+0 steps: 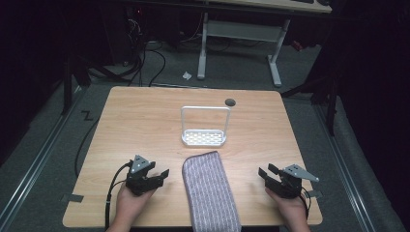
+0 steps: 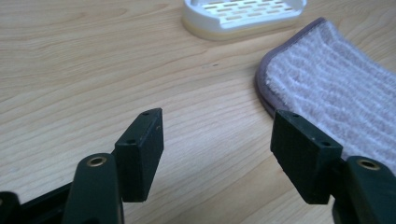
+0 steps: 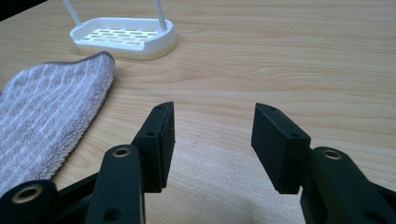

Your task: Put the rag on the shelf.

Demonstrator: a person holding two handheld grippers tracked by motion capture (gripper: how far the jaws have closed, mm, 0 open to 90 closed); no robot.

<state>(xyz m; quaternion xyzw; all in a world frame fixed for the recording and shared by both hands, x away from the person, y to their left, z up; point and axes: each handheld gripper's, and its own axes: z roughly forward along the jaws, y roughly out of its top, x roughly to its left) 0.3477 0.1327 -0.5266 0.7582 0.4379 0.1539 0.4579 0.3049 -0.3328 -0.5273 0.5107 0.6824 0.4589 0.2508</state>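
A folded lilac-grey towel (image 1: 210, 191) lies lengthwise at the table's near middle, hanging over the front edge. Beyond it stands a white slotted rack (image 1: 204, 137) with a tall hoop handle. My left gripper (image 1: 163, 175) rests left of the towel, held by a hand, jaws open and empty. In the left gripper view the left gripper (image 2: 217, 140) points at bare wood, with the towel (image 2: 327, 84) to its right and the rack (image 2: 243, 14) ahead. My right gripper (image 1: 267, 171) sits right of the towel, open and empty. The right gripper (image 3: 212, 135) faces bare wood, with the towel (image 3: 46, 121) and rack (image 3: 123, 37) at its left.
The light wooden table (image 1: 145, 121) has a dark round grommet (image 1: 230, 102) near its far edge. Cables trail off the left gripper over the front edge. Another desk's white legs (image 1: 275, 63) stand on the grey floor behind. Tape tabs mark the table's front corners.
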